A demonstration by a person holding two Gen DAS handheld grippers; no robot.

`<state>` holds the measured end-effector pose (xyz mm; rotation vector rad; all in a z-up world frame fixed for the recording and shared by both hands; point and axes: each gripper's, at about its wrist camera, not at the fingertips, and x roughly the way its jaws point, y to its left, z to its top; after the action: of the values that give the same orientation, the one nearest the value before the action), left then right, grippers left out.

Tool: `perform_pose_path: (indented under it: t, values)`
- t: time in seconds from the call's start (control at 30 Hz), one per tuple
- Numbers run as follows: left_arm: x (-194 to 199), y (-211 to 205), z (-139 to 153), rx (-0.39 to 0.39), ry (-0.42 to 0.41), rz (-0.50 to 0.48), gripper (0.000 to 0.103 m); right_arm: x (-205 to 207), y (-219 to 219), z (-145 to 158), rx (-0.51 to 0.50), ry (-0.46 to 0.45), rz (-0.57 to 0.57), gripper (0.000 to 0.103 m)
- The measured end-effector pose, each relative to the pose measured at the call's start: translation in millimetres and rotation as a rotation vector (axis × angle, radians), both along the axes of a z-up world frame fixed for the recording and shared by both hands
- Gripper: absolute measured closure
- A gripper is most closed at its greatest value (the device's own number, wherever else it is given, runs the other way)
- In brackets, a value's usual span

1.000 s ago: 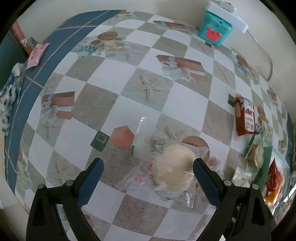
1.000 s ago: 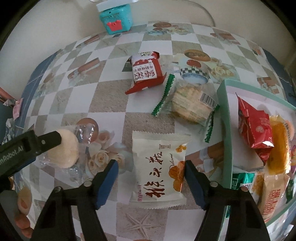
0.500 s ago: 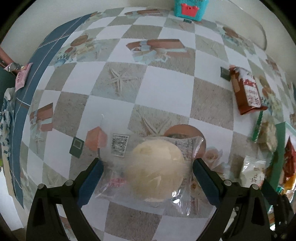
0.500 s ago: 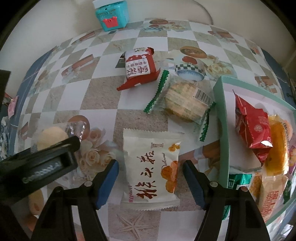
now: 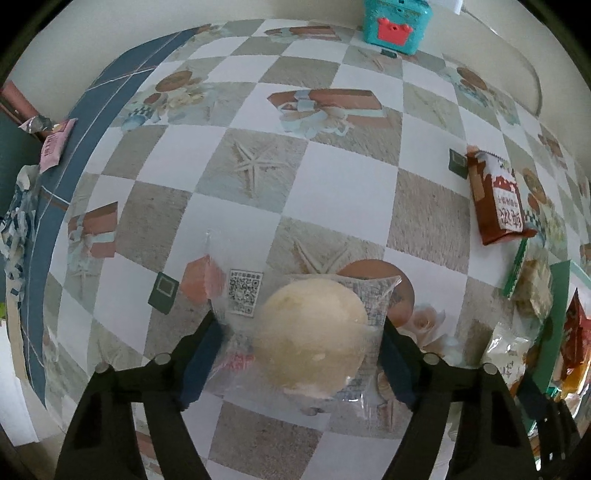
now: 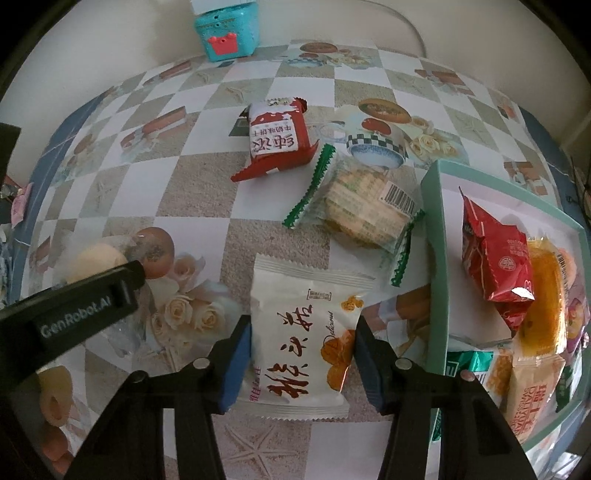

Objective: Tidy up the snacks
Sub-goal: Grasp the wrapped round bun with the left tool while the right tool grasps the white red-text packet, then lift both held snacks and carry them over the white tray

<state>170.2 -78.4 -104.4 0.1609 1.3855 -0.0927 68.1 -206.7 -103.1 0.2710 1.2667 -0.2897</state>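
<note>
At the far left edge of the table (image 5: pixel 258 110), a pink wrapper (image 5: pixel 53 142) lay on the blue border of the checked cloth, well clear of the work. Nearer the front edge, the left gripper (image 5: pixel 295 360) pointed steeply down over a pale round bun in a clear bag (image 5: pixel 314 332). Its jaws had just been closing, and the blue pads now sat against the two sides of the bag — touching the film, though whether they truly pinched it I could not tell.

Right of that, the right gripper (image 6: pixel 301 360) straddled the white snack packet (image 6: pixel 303 332) lying flat near the front edge. Its jaws had likewise been closing, and both pads met the packet's side edges, so it looked grasped or very nearly so. Behind it lay a red-and-white packet (image 6: pixel 277 136) and a green-edged cracker pack (image 6: pixel 362 218), the latter just beside the tray. A teal box (image 6: pixel 225 33) stood at the back edge.

At the right edge, the green tray (image 6: pixel 436 240) already held several snacks.

To do this step well, each squeeze should probably finish before any lift — gently for the bun, since it looked soft and its film slippery. The flat packet would likely bow between the pads, so a slow, level rise seemed safest.
</note>
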Motion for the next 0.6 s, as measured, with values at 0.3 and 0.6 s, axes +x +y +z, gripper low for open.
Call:
perform_pose_path:
  t: [0.3, 0.6]
  values:
    - [-6, 14, 20, -0.041, -0.042, 0.025, 0.027, -5, -7, 19, 0.007, -0.042, -0.006, 0.048]
    - [-12, 28, 71, -0.105, -0.145, 0.047, 0.027, -16, -9, 60, -0.013, -0.140, -0.019, 0.048]
